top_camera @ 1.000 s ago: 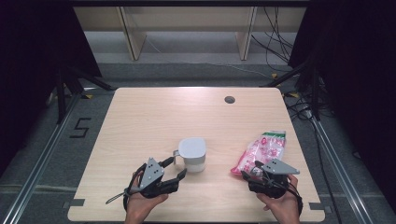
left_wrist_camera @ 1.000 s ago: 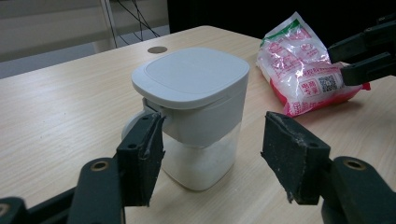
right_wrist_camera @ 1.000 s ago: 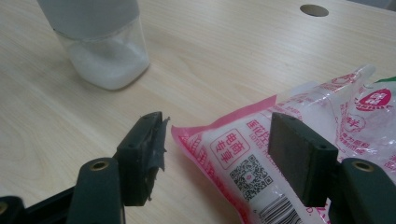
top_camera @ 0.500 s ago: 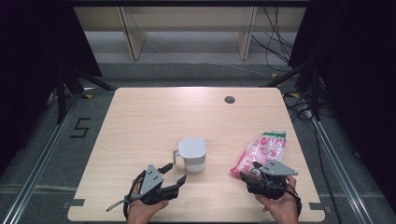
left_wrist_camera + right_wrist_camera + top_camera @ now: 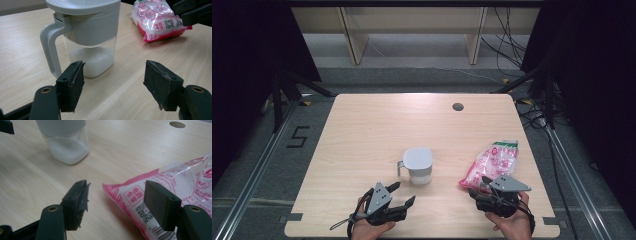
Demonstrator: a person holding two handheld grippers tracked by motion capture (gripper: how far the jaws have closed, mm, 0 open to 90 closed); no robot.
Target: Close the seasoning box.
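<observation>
We held the left gripper just in front of the jug, on the near side of the table. Its jaws had just been opening and stood wide apart with nothing between them; in the left gripper view the jug rose just beyond the left jaw, apart from it. The jug stood upright with its grey lid on and its handle turned toward the left, and white powder lay in its clear lower part.

To the right of the jug lay the pink bag, flat on the table, well apart from the jug. We held the right gripper at the bag's near end. Its jaws stood open; in the right gripper view the bag's corner lay between them, but we could not tell whether the right jaw touched the plastic. Beyond the left jaw there, the jug's base showed farther off.
</observation>
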